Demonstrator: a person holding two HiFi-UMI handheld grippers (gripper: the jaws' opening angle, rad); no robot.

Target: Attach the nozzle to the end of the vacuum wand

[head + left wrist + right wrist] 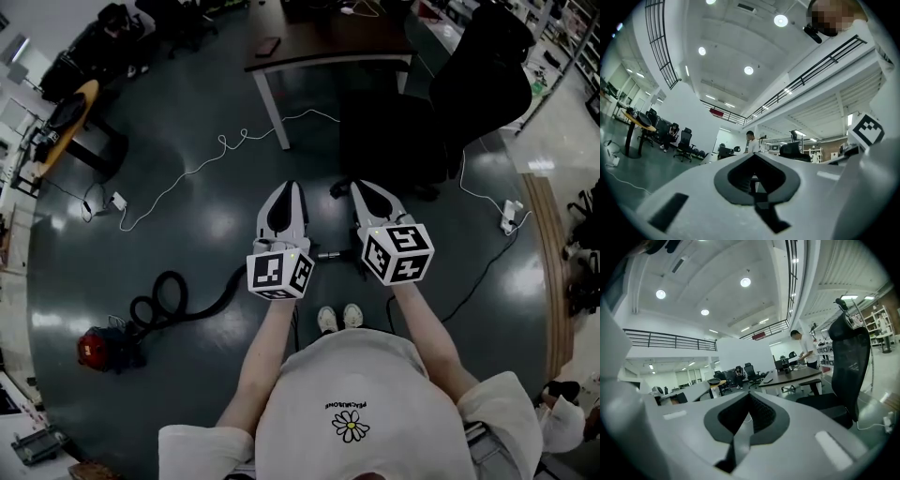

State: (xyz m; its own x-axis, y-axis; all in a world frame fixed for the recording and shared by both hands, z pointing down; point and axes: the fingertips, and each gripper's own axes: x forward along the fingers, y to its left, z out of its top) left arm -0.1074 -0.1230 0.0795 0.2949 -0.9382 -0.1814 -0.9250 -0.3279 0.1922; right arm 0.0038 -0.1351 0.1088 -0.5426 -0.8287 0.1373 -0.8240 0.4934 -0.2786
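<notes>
A red vacuum cleaner (pixel 103 349) sits on the dark floor at the lower left. Its black hose (pixel 164 300) coils and runs right until it passes behind my left gripper's marker cube. A short dark length of tube (pixel 330 253) shows on the floor between the two cubes; I cannot make out a nozzle. My left gripper (pixel 289 187) and right gripper (pixel 356 186) are held side by side high above the floor, pointing forward. Both are shut with nothing between the jaws, as the left gripper (pixel 754 157) and right gripper (pixel 749 395) views show.
Ahead stands a dark desk (pixel 328 47) with white legs, and a black office chair (pixel 469 75) to its right. A white cable (pixel 216 155) snakes across the floor to a power strip (pixel 117 202). A round table (pixel 70 117) stands at the far left. People are in the distance.
</notes>
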